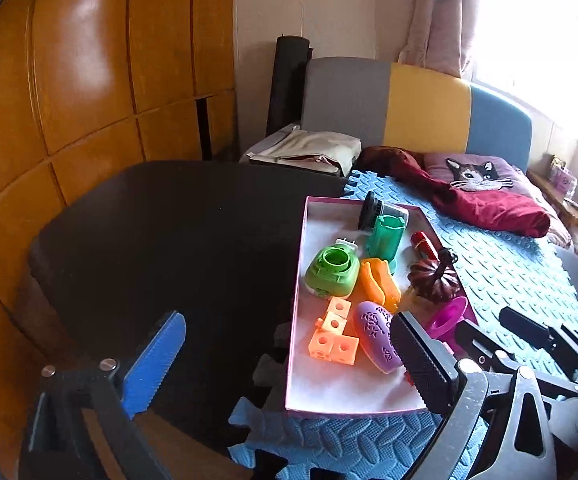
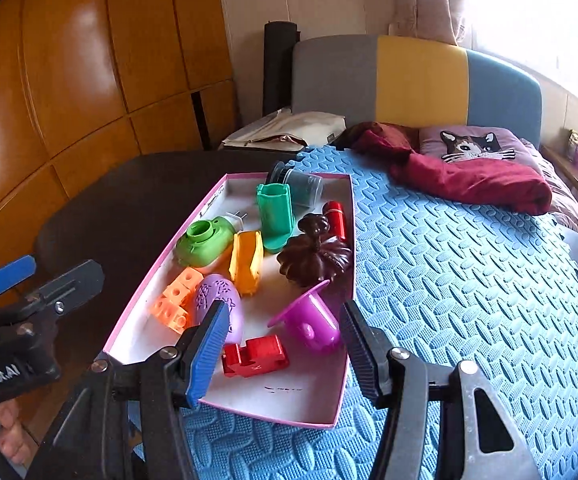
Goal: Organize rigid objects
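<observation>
Both wrist cameras look forward and down, close over the pink box (image 1: pixel 295 320) (image 2: pixel 161 268) of toys, the left from its left side, the right nearer its near end; both share the bed beyond.

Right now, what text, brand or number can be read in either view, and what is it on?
"nRobot.AI", start cut off by the frame edge: on the left tool body, right wrist view.
Dark marks on the box floor, near end: too small to read.
Nothing else legible.
</observation>
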{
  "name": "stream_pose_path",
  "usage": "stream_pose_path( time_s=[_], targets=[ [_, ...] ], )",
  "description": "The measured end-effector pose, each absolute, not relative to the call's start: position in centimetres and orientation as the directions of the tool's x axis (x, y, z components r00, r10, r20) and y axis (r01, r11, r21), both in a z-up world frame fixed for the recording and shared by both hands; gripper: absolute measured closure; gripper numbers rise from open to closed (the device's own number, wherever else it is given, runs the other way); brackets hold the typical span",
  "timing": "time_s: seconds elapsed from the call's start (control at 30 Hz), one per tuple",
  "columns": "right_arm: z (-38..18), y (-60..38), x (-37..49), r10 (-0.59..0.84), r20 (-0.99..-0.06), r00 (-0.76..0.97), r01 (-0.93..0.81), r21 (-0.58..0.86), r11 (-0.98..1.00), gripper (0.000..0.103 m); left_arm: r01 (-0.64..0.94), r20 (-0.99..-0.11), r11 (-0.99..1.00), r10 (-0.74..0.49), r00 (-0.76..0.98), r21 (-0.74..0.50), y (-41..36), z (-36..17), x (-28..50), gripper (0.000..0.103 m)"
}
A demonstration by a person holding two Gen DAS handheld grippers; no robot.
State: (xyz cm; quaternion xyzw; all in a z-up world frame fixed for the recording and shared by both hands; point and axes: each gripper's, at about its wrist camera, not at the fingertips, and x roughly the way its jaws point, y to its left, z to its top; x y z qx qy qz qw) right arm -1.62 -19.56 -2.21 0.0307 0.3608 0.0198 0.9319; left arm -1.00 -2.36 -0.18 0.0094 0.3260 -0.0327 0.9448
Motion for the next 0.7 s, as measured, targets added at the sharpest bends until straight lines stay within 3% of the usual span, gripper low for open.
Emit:
stream_pose_path(
  time_s=[0.7],
  targets=[
    [-1.18, -18.85, -2.18, 0.039, -0.637, 0.770, -0.015, 0.043, 0.999, 0.045, 0.034, -0.620, 0.998, -0.059, 0.782, -0.053, -1.46, -0.31, -1.13, 0.000]
  ],
)
